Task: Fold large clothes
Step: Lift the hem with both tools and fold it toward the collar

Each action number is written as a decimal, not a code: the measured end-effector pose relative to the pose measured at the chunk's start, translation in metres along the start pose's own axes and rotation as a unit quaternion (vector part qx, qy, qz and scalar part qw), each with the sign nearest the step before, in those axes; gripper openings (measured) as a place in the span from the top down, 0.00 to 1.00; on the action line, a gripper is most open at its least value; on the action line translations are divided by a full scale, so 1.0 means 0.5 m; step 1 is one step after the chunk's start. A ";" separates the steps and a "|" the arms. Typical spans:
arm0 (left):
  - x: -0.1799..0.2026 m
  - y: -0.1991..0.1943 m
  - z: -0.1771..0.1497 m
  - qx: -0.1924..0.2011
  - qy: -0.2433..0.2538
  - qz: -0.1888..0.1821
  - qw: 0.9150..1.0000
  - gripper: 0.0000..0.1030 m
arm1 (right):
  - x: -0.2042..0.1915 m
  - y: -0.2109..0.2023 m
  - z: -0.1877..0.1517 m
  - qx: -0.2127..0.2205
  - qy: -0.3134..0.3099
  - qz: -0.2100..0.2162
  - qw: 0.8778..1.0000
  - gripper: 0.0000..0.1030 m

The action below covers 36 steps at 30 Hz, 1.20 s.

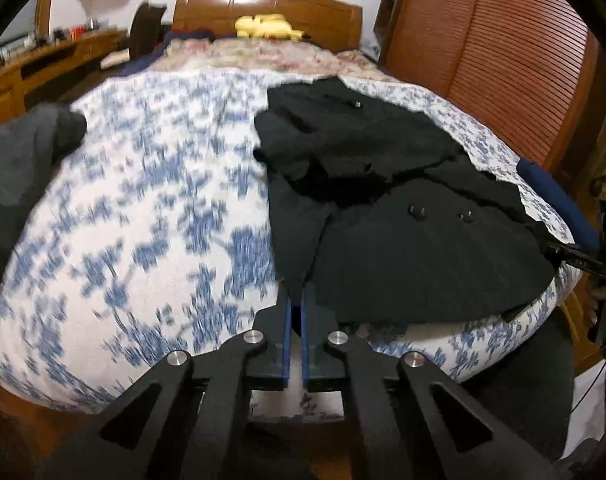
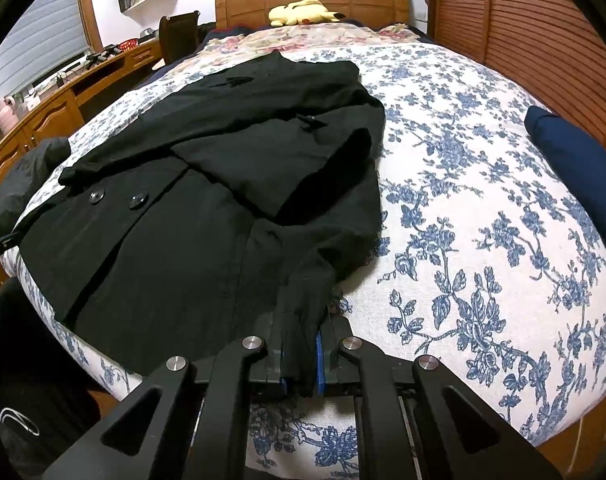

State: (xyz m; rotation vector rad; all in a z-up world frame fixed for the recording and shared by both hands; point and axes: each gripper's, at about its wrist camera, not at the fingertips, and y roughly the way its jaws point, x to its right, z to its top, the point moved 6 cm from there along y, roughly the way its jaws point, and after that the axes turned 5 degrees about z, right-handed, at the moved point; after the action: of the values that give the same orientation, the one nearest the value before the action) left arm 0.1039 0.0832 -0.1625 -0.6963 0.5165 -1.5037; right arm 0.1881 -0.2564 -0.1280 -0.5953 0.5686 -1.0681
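A black double-breasted coat [image 2: 207, 200] lies on the bed with a sleeve folded across its front; it also shows in the left wrist view [image 1: 403, 216]. My right gripper [image 2: 301, 332] is shut on the coat's near right hem corner, cloth bunched between its blue pads. My left gripper [image 1: 297, 300] is shut on the coat's near left hem corner, where a narrow strip of black cloth runs into the pads. The right gripper's black frame [image 1: 583, 256] shows at the right edge of the left wrist view.
The bed has a white and blue floral cover [image 2: 483, 220]. A dark grey garment [image 1: 27, 152] lies at the bed's left edge. A navy cushion [image 2: 575, 152] lies at the right. A yellow plush toy [image 2: 303, 11] sits by the wooden headboard. A wooden desk [image 2: 63, 96] stands left, a slatted wardrobe [image 2: 523, 32] right.
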 end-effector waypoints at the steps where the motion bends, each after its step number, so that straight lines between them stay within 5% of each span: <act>1: 0.003 -0.013 0.011 0.012 0.001 -0.002 1.000 0.97 | -0.001 -0.006 0.005 0.008 0.002 0.003 1.000 0.92; 13: 0.033 -0.222 0.127 0.134 0.009 -0.021 0.991 0.98 | -0.037 -0.209 0.091 0.129 -0.002 0.042 0.991 0.93; 27: 0.027 -0.485 0.200 0.251 0.021 -0.004 0.968 0.98 | -0.096 -0.513 0.059 0.235 -0.043 0.082 0.968 0.94; 31: 0.019 -0.470 0.222 0.251 0.022 0.006 0.968 0.98 | -0.098 -0.540 0.044 0.250 -0.052 0.071 0.964 0.94; 36: 0.006 -0.366 0.254 0.222 0.018 0.022 0.975 0.98 | -0.072 -0.444 0.066 0.216 -0.045 0.046 0.974 0.93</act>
State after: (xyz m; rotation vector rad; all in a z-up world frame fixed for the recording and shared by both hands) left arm 0.0617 0.1036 0.0554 -0.3058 0.2076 -1.5223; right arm 0.0580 -0.2973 0.0541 -0.2310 0.2677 -1.0298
